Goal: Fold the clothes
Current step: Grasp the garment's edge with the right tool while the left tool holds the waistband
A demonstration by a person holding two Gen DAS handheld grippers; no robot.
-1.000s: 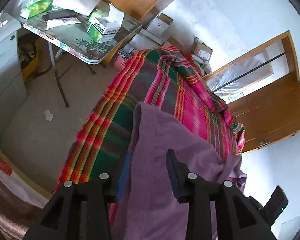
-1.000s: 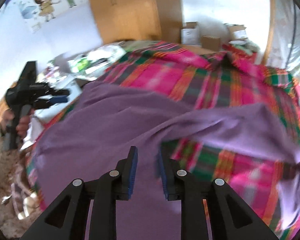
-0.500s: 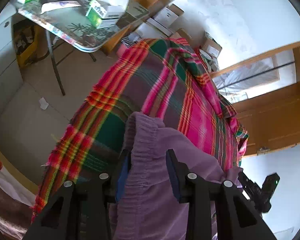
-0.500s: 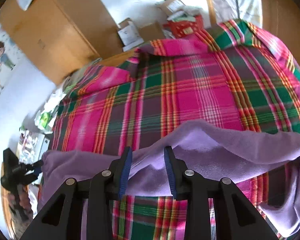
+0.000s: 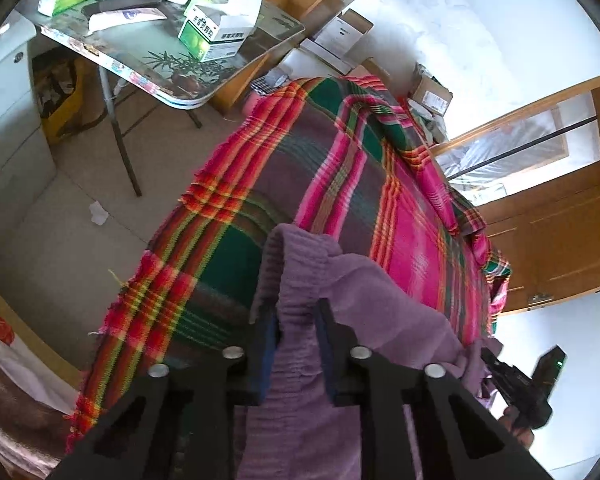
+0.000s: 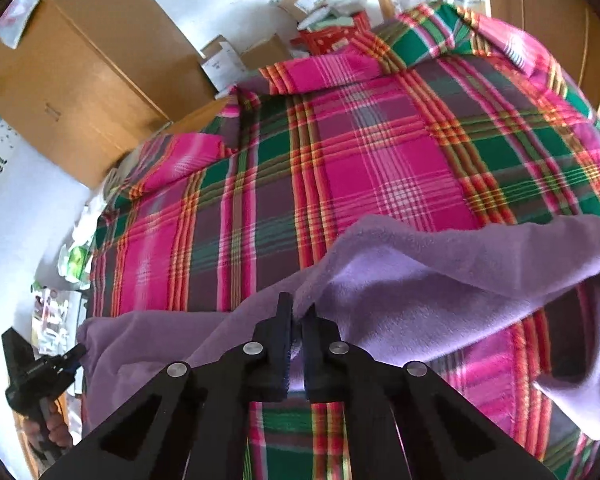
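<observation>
Jaws of both grippers, left point(image 5: 296, 344) and right point(image 6: 296, 340), pinch soft purple fleece garment point(image 6: 420, 280) above plaid bed point(image 6: 340, 160); probably mid-fold, next laying it flat.

The left gripper point(image 5: 296, 328) reaches in from six o'clock of its own view, its black jaws a narrow gap apart and pressed on a bunched ribbed hem of the purple garment point(image 5: 340, 292), which fills the gap between the blue pads. In the right wrist view the same gripper appears small at eight o'clock, gripped by a hand point(image 6: 50, 426) whose fingers wrap the handle from below. The right gripper point(image 6: 297, 320) also enters from six o'clock, its jaws nearly closed with a thin edge of the purple cloth pinched between them. In the left wrist view it sits at four o'clock, pointing toward ten o'clock.
</observation>
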